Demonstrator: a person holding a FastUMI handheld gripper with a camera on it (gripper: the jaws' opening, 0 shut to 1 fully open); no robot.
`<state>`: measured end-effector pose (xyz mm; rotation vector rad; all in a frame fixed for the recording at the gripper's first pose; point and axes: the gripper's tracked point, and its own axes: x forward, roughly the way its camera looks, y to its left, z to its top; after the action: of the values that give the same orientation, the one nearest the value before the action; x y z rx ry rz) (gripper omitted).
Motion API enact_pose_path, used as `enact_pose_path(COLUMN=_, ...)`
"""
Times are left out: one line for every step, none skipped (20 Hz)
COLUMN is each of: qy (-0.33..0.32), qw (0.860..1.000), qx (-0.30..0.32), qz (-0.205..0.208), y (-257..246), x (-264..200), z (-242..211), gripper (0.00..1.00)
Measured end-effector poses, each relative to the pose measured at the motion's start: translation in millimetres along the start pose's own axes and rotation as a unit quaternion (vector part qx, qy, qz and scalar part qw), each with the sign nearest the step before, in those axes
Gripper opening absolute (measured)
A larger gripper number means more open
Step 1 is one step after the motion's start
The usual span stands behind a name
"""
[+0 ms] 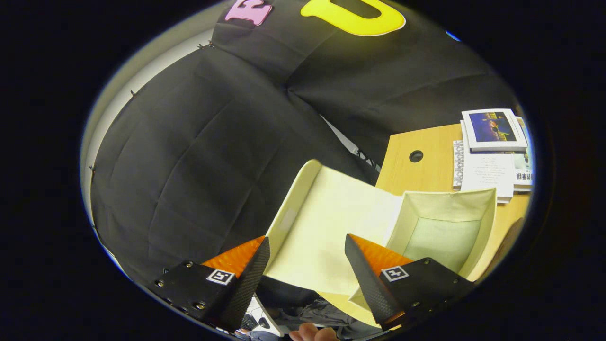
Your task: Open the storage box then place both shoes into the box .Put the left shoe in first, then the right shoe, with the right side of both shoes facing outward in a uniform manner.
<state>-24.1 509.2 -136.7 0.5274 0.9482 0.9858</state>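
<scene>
The box stands open on the table. Its lid lies between the gripper's spread fingers; whether they touch it is unclear.

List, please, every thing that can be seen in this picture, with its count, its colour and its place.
storage box: 1, cream, on the desk, just beyond the fingers; open, nothing visible inside.
lid: 1, cream, swung open beside the box's opening, seen between the fingers; whether they touch it cannot be told.
desk: 1, light wood with a round dark hole, under the box.
books and papers: a small stack, mostly white, top cover dark blue, on the desk beyond the box.
black cloth: booth wall, behind the lid and the desk.
hand: part of 1, below the fingers.
gripper: 1, fingers apart, in front of the lid.
</scene>
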Motion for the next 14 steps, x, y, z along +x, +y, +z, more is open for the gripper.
enact_pose_path(qy=-0.001, qw=1.000, qx=0.001, qz=-0.003, y=-3.4, x=-3.5, z=-1.0, gripper=0.97)
enact_pose_path(qy=-0.003, qw=1.000, qx=0.003, qz=-0.006, y=-8.9, x=-10.5, z=1.1, gripper=0.97)
enact_pose_path(qy=-0.007, qw=1.000, qx=0.006, qz=-0.011, y=-15.9, x=-18.5, z=4.4, gripper=0.97)
enact_pose_path(qy=-0.012, qw=1.000, qx=0.007, qz=-0.017, y=-24.1, x=-25.8, z=7.6, gripper=0.97)
enact_pose_path(qy=-0.017, qw=1.000, qx=0.006, qz=-0.025, y=-33.9, x=-34.6, z=9.3, gripper=0.97)
enact_pose_path(qy=-0.018, qw=0.999, qx=0.006, qz=-0.033, y=-45.8, x=-42.0, z=10.4, gripper=0.97)
enact_pose_path(qy=-0.018, qw=0.999, qx=0.006, qz=-0.041, y=-57.7, x=-51.3, z=9.9, gripper=0.97)
enact_pose_path(qy=-0.022, qw=0.999, qx=0.006, qz=-0.049, y=-68.5, x=-62.5, z=9.8, gripper=0.97)
enact_pose_path(qy=-0.025, qw=0.998, qx=0.005, qz=-0.061, y=-81.0, x=-72.4, z=9.5, gripper=0.97)
enact_pose_path(qy=-0.028, qw=0.997, qx=0.001, qz=-0.074, y=-94.6, x=-82.5, z=9.4, gripper=0.97)
enact_pose_path(qy=-0.030, qw=0.996, qx=-0.003, qz=-0.087, y=-107.6, x=-92.5, z=7.6, gripper=0.97)
enact_pose_path(qy=-0.031, qw=0.995, qx=-0.006, qz=-0.100, y=-120.7, x=-101.9, z=6.6, gripper=0.97)
enact_pose_path(qy=-0.034, qw=0.993, qx=-0.005, qz=-0.109, y=-131.1, x=-111.3, z=4.6, gripper=0.97)
enact_pose_path(qy=-0.036, qw=0.992, qx=-0.002, qz=-0.119, y=-142.5, x=-120.6, z=2.9, gripper=0.97)
